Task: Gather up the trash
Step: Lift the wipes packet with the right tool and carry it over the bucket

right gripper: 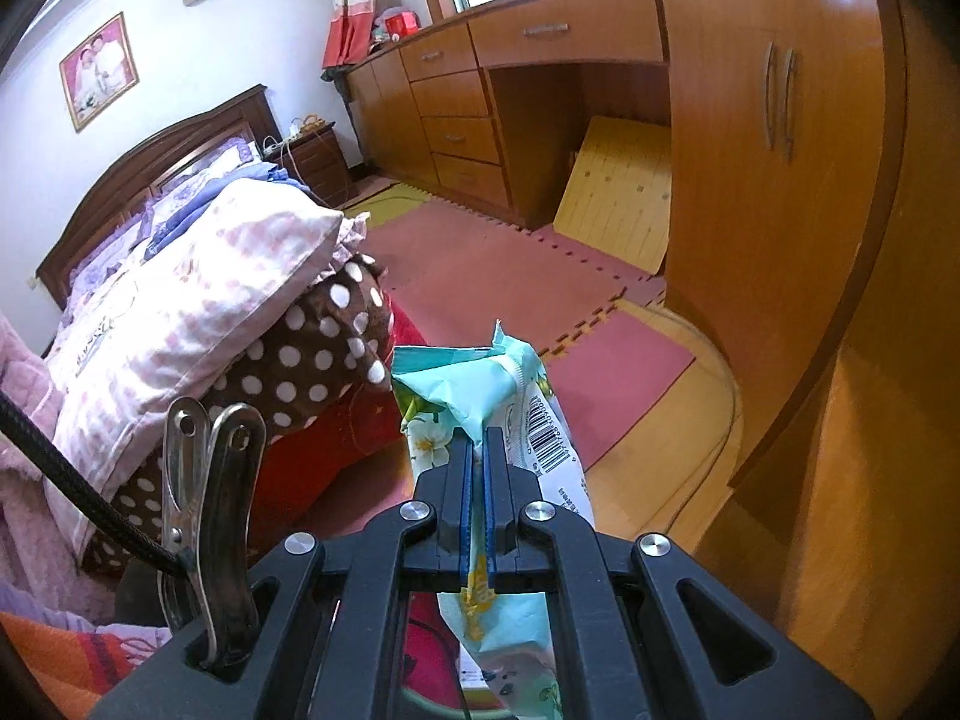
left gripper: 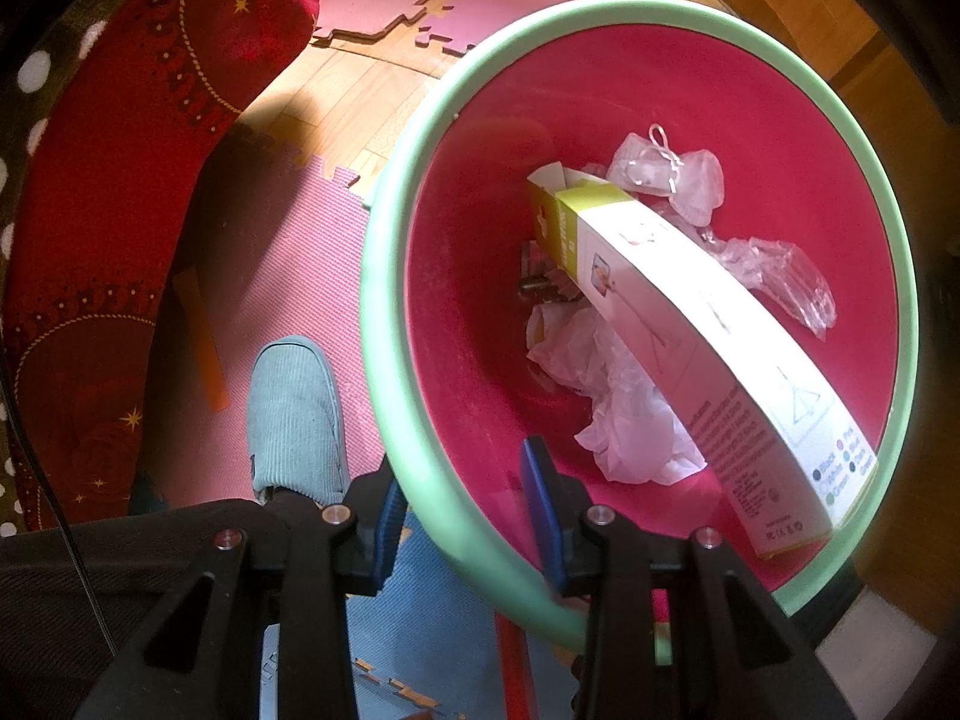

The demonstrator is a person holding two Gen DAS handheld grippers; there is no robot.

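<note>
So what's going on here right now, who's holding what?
A person is collecting trash with two handheld grippers. The left gripper is clamped on the green rim of the pink trash bin, which already holds a long cardboard box and crumpled plastic wrap. The right gripper is shut on a teal wet-wipes packet, not yet in the bin.

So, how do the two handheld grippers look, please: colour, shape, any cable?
Both are the same build: the left gripper and right gripper have black angular linkage arms with silver round bolts and flat blue pads on the fingers. Beside the right one, a metal spring clip holds a black braided cable.
</note>
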